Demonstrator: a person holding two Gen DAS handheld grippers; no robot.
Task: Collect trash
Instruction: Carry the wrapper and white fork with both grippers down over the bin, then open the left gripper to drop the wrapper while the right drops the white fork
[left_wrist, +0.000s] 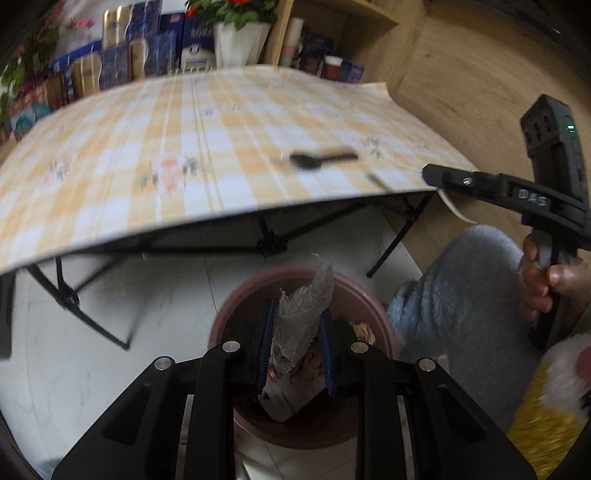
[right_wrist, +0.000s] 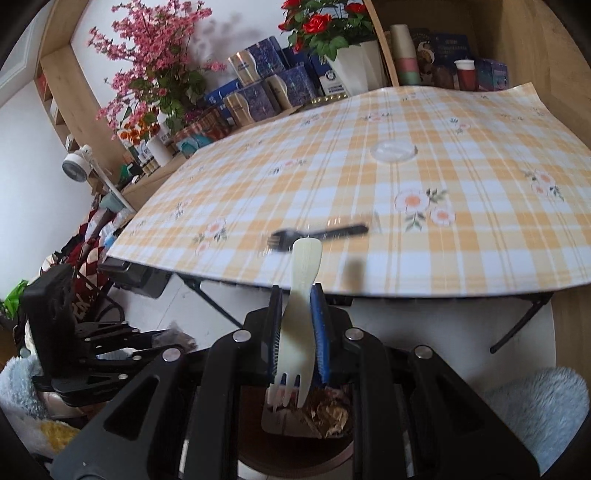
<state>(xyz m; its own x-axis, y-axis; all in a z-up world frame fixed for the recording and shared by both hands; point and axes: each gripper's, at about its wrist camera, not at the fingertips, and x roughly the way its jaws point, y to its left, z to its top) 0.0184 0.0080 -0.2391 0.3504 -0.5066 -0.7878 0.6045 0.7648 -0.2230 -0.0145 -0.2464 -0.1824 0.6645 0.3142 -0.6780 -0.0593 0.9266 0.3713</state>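
Note:
My left gripper (left_wrist: 295, 314) is shut on a crumpled clear plastic wrapper (left_wrist: 303, 306), held right over a brown-pink bin (left_wrist: 236, 295) on the floor. In the right wrist view my right gripper (right_wrist: 297, 295) is shut on a cream plastic fork (right_wrist: 301, 314), tines down, above the same bin (right_wrist: 255, 435), which holds a carton and brown scraps (right_wrist: 328, 410). A black plastic fork (right_wrist: 317, 232) lies near the front edge of the checked table (right_wrist: 461, 221), with a clear round lid (right_wrist: 393, 151) farther back. The black fork (left_wrist: 321, 158) looks blurred from the left wrist.
The bin stands on white floor in front of the folding table's black legs (left_wrist: 74, 295). A person's knee in fuzzy blue fabric (left_wrist: 461, 291) is right of the bin. Boxes, flower pots and shelves (right_wrist: 258, 85) line the far side of the table.

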